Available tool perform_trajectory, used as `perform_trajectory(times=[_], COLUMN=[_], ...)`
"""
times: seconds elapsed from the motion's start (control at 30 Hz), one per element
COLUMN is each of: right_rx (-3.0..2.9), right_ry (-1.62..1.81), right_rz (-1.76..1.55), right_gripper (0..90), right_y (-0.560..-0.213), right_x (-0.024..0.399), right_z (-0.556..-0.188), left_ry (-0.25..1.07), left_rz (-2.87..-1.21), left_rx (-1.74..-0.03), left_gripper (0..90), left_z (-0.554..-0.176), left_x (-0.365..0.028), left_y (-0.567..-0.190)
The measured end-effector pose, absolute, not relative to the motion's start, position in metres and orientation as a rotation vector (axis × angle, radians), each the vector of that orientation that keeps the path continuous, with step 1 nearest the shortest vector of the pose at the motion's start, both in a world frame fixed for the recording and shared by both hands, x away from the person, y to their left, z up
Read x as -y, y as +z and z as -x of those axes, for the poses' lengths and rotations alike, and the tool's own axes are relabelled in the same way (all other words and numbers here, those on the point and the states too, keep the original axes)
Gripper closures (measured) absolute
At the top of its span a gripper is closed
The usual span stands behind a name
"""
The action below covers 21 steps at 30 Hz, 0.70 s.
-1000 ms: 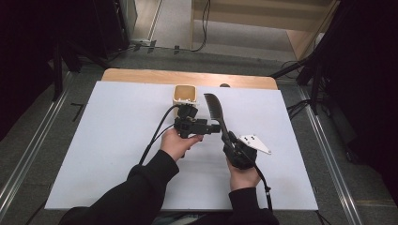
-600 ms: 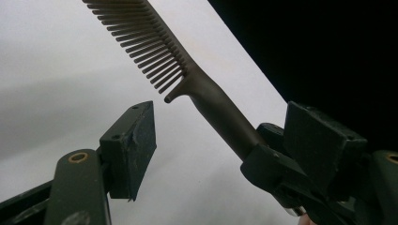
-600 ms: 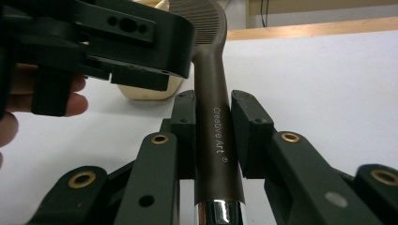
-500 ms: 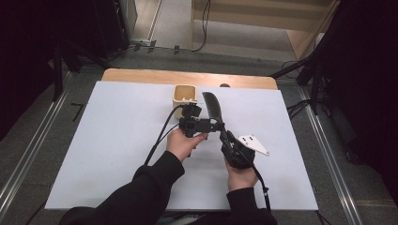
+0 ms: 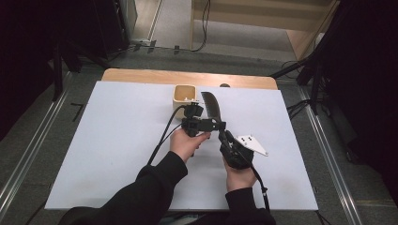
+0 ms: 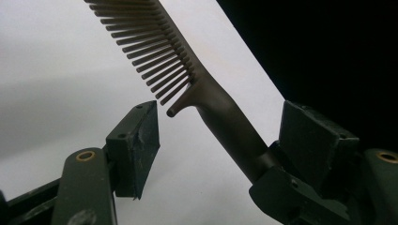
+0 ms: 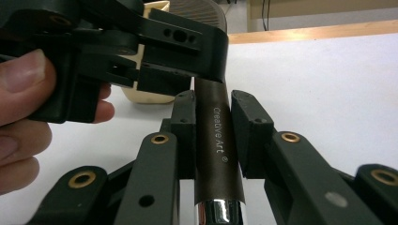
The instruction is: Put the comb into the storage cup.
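A dark comb [image 5: 212, 104] with a brown handle marked "Creative Art" [image 7: 218, 140] stands over the white table, teeth pointing away from me. My right gripper [image 5: 225, 138] is shut on the handle from below, its pads [image 7: 184, 117] pressing both sides. My left gripper [image 5: 212, 124] comes in from the left across the comb's neck [image 6: 230, 126]. Its jaws have just been closing, with the neck between them. The left pad [image 6: 141, 140] still stands apart from the neck, so this gripper is open.
A beige square cup [image 5: 184, 95] stands just behind the left gripper, near the table's far edge. The white table top [image 5: 117, 140] has free room left and right of the hands. A wooden strip [image 5: 187, 76] runs along the back edge.
The left gripper has shifted a little to the right, up to the comb's neck. The right gripper and the comb have kept still.
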State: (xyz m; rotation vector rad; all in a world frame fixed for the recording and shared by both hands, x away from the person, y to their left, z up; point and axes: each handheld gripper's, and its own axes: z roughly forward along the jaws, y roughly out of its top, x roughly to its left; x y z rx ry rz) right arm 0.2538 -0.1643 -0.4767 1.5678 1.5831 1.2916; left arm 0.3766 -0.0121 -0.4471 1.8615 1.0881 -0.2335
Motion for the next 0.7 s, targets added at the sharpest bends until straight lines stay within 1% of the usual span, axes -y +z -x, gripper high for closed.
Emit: perform_trajectory(times=[0.1, 0.23, 0.37, 0.47, 0.5, 0.53, 0.7], right_rx=[-1.582, -1.568, -1.559, -1.561, -1.559, -1.560, -1.561], right_ry=[1.295, 1.295, 1.299, 1.298, 1.292, 1.293, 1.291], right_rz=[-1.564, -1.553, -1.551, -1.547, -1.541, -1.541, -1.538], right_gripper=[70.2, 70.2, 70.2, 70.2, 70.2, 70.2, 70.2], right_y=[-0.4766, -0.4766, -0.4768, -0.4771, -0.4774, -0.4775, -0.4779], right_x=[0.1637, 0.1621, 0.1595, 0.1587, 0.1577, 0.1574, 0.1571], right_z=[-0.2539, -0.2534, -0.2534, -0.2533, -0.2533, -0.2533, -0.2539], left_ry=[-0.224, -0.253, -0.266, -0.271, -0.289, -0.297, -0.306], left_rz=[-1.852, -1.843, -1.826, -1.814, -1.799, -1.794, -1.782], left_rx=[-1.092, -1.112, -1.124, -1.132, -1.137, -1.139, -1.153], left_gripper=[32.0, 34.7, 41.6, 45.2, 48.0, 49.0, 59.4], left_z=[-0.3771, -0.3774, -0.3770, -0.3770, -0.3775, -0.3777, -0.3787], left_x=[0.0124, 0.0164, 0.0188, 0.0190, 0.0186, 0.0186, 0.0166], left_y=[-0.4468, -0.4483, -0.4487, -0.4487, -0.4488, -0.4491, -0.4509])
